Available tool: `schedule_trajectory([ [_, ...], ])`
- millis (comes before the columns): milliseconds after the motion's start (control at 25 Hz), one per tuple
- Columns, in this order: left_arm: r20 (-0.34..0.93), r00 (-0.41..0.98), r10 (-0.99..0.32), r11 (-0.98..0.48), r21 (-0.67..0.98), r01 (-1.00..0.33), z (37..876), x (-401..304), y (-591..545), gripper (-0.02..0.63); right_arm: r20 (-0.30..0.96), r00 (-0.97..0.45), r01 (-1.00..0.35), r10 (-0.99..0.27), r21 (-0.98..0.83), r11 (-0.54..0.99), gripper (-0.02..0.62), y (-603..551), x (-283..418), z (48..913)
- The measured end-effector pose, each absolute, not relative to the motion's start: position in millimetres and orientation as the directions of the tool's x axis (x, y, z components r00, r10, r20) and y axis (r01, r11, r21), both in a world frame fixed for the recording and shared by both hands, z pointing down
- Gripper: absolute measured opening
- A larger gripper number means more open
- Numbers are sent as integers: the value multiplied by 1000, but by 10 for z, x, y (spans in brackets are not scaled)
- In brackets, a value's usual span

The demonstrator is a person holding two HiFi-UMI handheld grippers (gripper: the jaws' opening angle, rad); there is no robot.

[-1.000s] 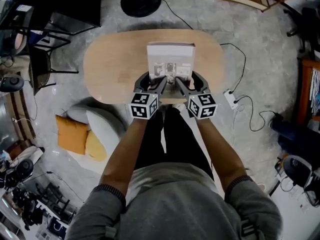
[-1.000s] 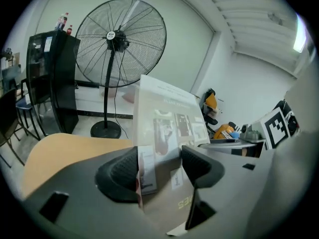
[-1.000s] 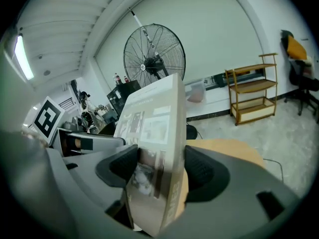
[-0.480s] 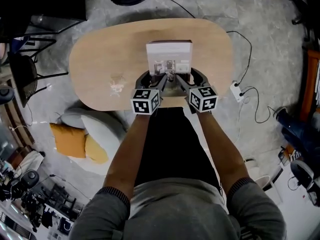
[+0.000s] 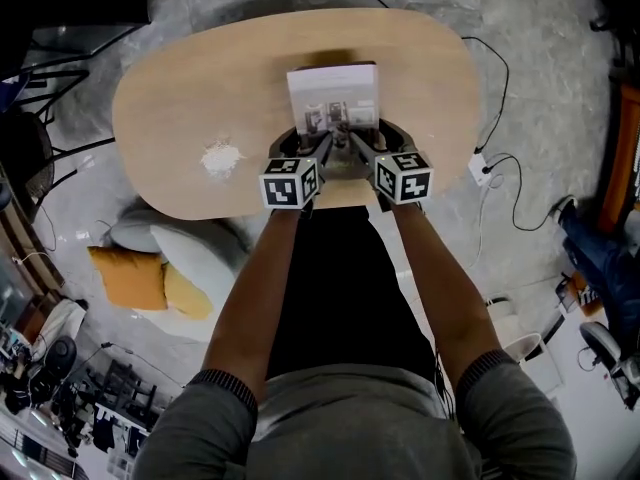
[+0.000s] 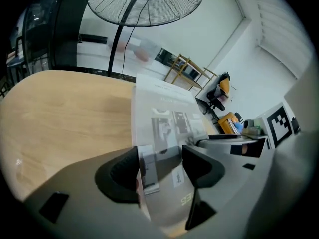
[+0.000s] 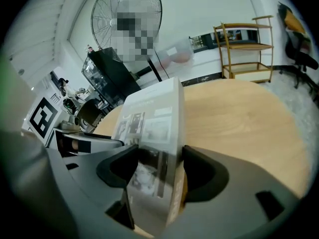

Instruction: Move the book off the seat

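A thick white book (image 5: 332, 93) with small photos on its cover is held over the oval wooden tabletop (image 5: 180, 98). My left gripper (image 5: 312, 140) is shut on its near left corner. My right gripper (image 5: 372, 136) is shut on its near right corner, and its jaws have just closed a little further on it. In the left gripper view the book (image 6: 167, 118) runs out from between the black jaws of the left gripper (image 6: 162, 166). The right gripper view shows the book (image 7: 152, 118) standing on edge in the right gripper (image 7: 157, 171). Whether the far end touches the wood I cannot tell.
A pale white smudge (image 5: 218, 156) marks the tabletop left of the grippers. Orange (image 5: 125, 276), yellow and grey cushions lie on the floor at the lower left. A power strip (image 5: 486, 168) with cables lies to the right. A standing fan (image 6: 144, 4) rises beyond the table.
Both grippers have sunk toward the tabletop with the book still between them. The table now fills more of the head view.
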State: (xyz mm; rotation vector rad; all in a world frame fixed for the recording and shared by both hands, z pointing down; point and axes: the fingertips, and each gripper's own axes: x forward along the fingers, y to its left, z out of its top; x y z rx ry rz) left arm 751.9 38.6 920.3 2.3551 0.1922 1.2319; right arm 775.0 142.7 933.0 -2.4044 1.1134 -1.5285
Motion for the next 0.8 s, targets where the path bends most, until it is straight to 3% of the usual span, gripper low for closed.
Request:
schedule_trajectory([
  [480, 782, 526, 335, -872, 468, -140, 9516, 7444, 410, 296, 793, 198, -438, -576, -454, -775, 272, 1476, 7748, 9545],
  [800, 781, 543, 307, -877, 454, -157, 9442, 7454, 305, 299, 776, 217, -446, -592, -460, -767, 268, 1484, 7814, 9355],
])
